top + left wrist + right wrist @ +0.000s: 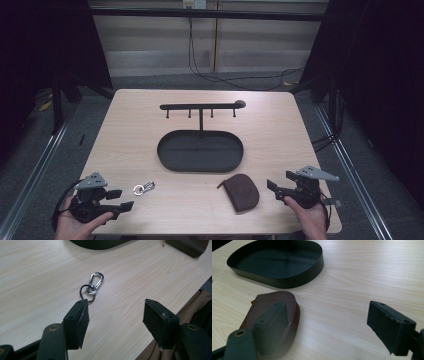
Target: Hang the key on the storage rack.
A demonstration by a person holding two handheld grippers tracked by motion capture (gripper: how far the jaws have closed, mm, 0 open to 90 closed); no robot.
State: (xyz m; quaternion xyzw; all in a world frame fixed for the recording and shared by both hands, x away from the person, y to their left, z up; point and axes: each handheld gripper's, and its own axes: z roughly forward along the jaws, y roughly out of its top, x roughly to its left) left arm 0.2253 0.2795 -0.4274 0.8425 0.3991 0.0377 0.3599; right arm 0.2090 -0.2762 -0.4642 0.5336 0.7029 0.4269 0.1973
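A silver carabiner key ring (91,287) lies flat on the counter (270,130), just ahead of the left gripper (122,199), whose jaws stand released with nothing between them. A brown zip pouch (241,192) lies beside the right gripper (272,187), its jaws also released. Beyond both sits a black oval tray (200,165) under its hook rack (200,106).

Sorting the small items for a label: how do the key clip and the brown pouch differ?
The key clip is shiny silver metal; the pouch is matte brown with a zip edge. The clip is thin, open wire loops; the pouch is a solid rounded pad, clearly larger. Both lie flat on the table in front of the tray.
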